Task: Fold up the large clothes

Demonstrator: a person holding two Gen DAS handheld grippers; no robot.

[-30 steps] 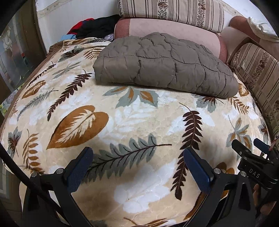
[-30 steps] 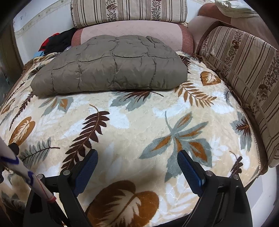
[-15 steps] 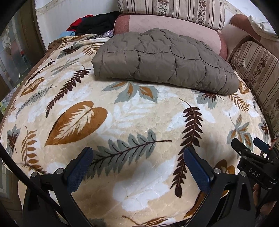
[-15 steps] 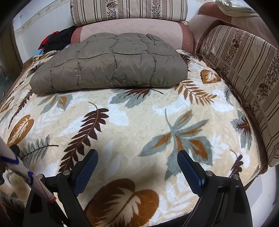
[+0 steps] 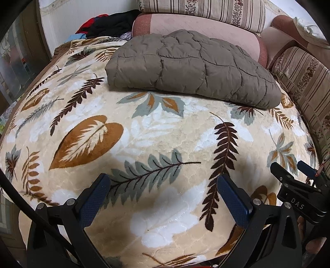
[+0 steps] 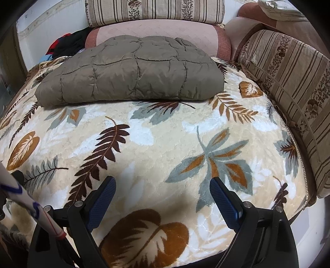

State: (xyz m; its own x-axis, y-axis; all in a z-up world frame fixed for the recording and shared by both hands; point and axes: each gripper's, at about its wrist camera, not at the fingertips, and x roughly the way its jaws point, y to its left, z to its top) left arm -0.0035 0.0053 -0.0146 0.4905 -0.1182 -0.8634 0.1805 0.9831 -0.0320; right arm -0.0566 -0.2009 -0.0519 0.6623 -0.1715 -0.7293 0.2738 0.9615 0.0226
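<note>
Left wrist view: my left gripper (image 5: 163,198) gapes wide over the leaf blanket (image 5: 156,136); folded quilted jacket (image 5: 191,68) at twelve o'clock. Right gripper (image 6: 163,200) equally wide, empty.

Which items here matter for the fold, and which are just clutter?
Job:
- quilted brown jacket, folded on the leaf blanket
- left tongs, open
- right tongs, open

Lying about:
- dark clothes pile
- striped cushions
- pink bolster

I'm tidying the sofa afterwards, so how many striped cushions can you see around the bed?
2. One striped cushion sits at the back, on top of the pink bolster behind the folded jacket. The other runs along the right side. More may be hidden out of frame.
</note>
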